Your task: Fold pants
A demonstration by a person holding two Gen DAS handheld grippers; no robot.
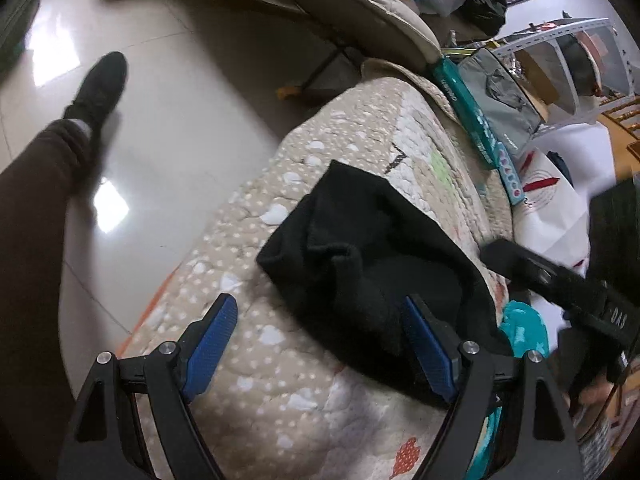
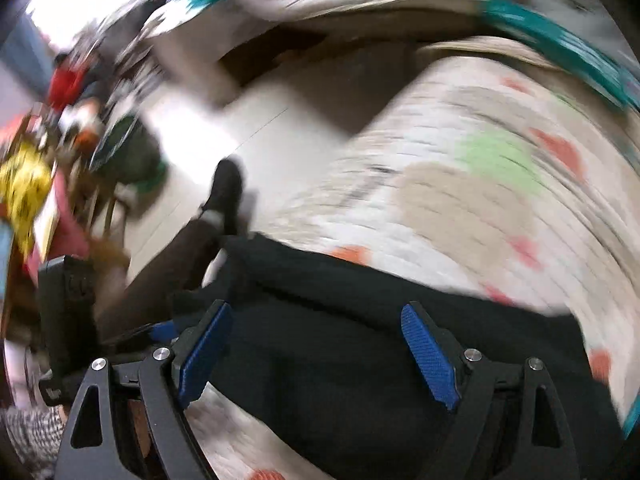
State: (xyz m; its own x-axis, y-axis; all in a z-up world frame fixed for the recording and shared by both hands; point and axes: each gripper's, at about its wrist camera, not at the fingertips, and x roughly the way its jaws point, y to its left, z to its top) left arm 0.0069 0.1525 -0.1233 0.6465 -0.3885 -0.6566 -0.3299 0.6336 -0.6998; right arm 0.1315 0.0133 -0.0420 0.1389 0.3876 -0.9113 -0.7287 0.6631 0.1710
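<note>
Shiny white floor tiles (image 1: 160,80) fill the left side of the left wrist view, where a person's leg in dark trousers (image 1: 32,208) ends in a black shoe (image 1: 100,84). Next comes a soft quilt (image 1: 280,360) with little white clouds on it. The left gripper (image 1: 320,344) hangs over the quilt with its blue pads (image 1: 212,344) wide apart and nothing between them. The black pants (image 1: 360,248) lie bunched on the quilt, reaching down to the right pad. Further right, part of the right gripper (image 1: 560,280) shows as a black bar. In the blurry right wrist view, the right gripper (image 2: 316,352) is over the pants (image 2: 340,360), jaws spread wide, holding nothing.
</note>
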